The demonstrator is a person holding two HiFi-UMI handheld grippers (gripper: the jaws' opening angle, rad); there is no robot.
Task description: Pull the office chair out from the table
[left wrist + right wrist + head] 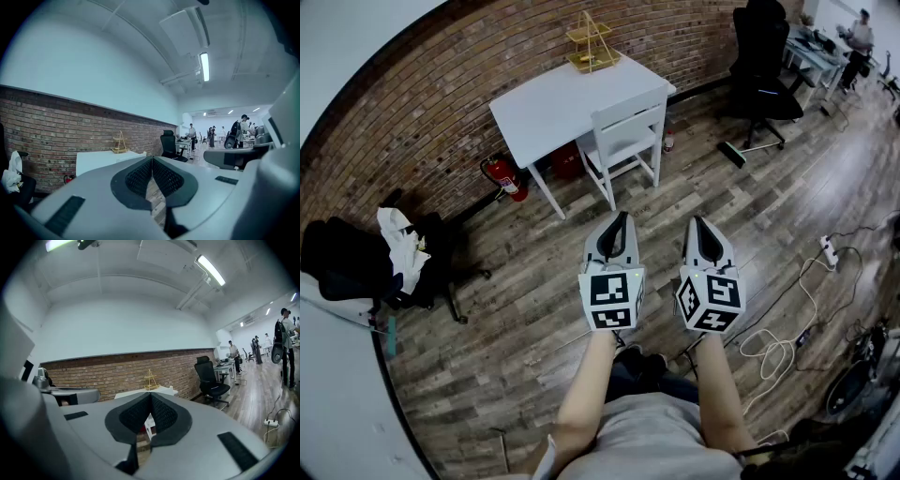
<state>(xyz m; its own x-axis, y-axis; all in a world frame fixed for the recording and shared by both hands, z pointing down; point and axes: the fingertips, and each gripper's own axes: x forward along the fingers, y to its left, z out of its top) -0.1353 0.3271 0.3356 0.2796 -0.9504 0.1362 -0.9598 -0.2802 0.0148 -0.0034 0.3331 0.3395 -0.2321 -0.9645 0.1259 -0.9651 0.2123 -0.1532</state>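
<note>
1. Out on the wood floor, well short of any furniture, the person holds both grippers side by side at about waist height, pointing nearly level.
2. Left gripper (619, 219): its jaws are pressed together with nothing between them, as its own view confirms (152, 160).
3. Right gripper (699, 225): its jaws are likewise closed tip to tip and empty (150, 395).
4. The black office chair (759, 67) stands at the far right by the brick wall, close against a desk (811, 52), well apart from both grippers. It also shows in the distance in the gripper views (168, 144) (209, 378).
5. Nearer, a white table (546, 101) has a white chair (626, 139) tucked under it; that one is no office chair.
6. My reading: nothing of the task is done. The walk over, the grip on the office chair and the pull all remain.
</note>
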